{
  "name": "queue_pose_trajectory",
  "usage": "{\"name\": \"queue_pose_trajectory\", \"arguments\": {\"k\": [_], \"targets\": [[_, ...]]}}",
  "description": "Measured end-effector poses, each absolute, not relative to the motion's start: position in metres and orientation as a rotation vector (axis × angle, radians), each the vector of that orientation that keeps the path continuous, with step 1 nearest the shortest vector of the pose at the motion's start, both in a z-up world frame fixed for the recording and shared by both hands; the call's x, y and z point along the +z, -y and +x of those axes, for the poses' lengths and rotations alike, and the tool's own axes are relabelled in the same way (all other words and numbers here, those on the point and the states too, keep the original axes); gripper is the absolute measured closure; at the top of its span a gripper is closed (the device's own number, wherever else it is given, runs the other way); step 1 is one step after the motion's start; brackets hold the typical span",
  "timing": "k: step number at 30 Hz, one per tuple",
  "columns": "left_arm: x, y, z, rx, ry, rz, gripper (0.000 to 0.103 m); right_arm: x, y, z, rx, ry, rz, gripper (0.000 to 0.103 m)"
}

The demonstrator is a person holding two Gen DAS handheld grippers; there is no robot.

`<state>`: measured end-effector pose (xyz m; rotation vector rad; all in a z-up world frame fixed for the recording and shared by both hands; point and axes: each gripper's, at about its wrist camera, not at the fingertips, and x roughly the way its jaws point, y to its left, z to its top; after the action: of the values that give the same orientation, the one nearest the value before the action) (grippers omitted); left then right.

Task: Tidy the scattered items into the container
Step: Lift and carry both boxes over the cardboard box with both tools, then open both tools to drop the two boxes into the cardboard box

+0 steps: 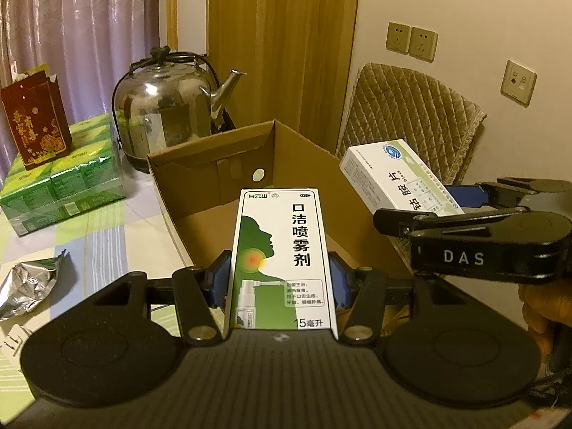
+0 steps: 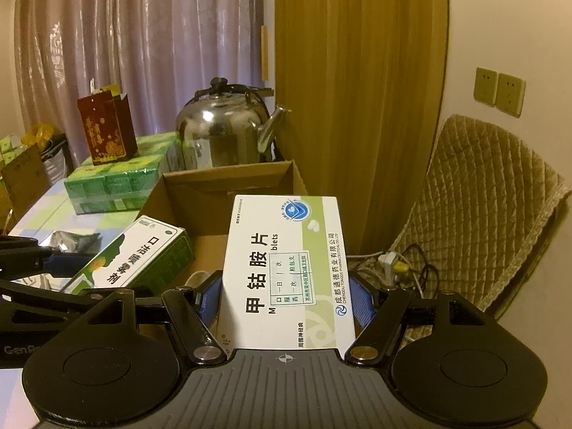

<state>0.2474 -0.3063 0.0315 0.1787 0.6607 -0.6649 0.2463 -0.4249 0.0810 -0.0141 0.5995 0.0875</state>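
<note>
We start with the open brown corrugated cardboard box [image 1: 228, 182], which fills the middle of the left wrist view and sits on the pastel checked tablecloth [image 1: 118, 246]; its floor looks bare where we can see it. Behind it, upper centre, stands the round polished steel kettle [image 1: 168, 111], and at the left edge a shrink-wrapped block of green packets [image 1: 60, 186].

Next come our two loads. The left gripper [image 1: 280, 279] is clamped by its blue pads on the long sides of a tall green-and-white spray carton [image 1: 282, 257], held upright at lower centre, at the box's near edge. The right gripper [image 2: 286, 300] is likewise closed on a white-and-pale-green tablet carton [image 2: 289, 268], raised at centre frame in front of the box's opening.

We judge both cartons light, thin-walled and easily dented, with glossy faces that could slip; a grip across the narrow width, near the lower half as now, suits them.

Smallest, a crumpled silver foil pouch [image 1: 28, 282] lies on the cloth at lower left, soft and springy.
</note>
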Motion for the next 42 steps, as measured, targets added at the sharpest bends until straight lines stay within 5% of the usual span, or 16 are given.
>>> {"name": "queue_pose_trajectory", "arguments": {"k": [22,42], "targets": [[0.009,0.327,0.268,-0.681,-0.687,0.233,0.047,0.067,0.434,0.262,0.069,-0.623,-0.019,0.035],[0.032,0.222,0.241,-0.497,-0.630,0.091,0.043,0.045,0.395,0.275,0.178,-0.706,-0.059,0.035]]}}
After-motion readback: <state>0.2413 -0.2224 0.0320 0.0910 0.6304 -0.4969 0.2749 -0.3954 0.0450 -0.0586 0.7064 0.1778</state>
